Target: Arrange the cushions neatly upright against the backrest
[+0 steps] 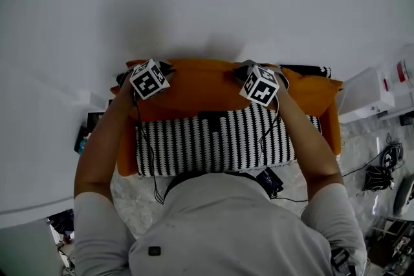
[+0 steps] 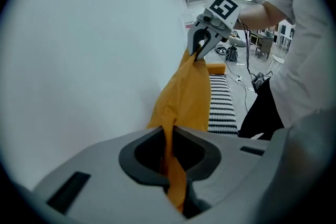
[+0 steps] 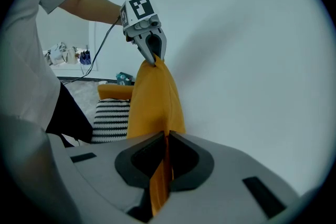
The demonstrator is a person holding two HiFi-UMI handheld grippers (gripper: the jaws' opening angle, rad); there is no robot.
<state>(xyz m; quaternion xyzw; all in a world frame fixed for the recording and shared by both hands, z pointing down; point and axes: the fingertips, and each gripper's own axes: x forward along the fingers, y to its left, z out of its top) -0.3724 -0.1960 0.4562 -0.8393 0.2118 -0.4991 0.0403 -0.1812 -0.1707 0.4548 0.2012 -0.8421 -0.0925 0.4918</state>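
Orange cushion hangs between left gripper and right gripper, both jaws clamped tight on its top edge

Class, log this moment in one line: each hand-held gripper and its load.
left hand-held gripper: shut on orange cushion | right hand-held gripper: shut on same cushion | cushion: hanging upright above striped cushion

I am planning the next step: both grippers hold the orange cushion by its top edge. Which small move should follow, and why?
Probably lower the orange cushion and stand it at the back of the chair: the left gripper and right gripper each pinch a top corner, and it hangs on the wall side of the striped cushion.
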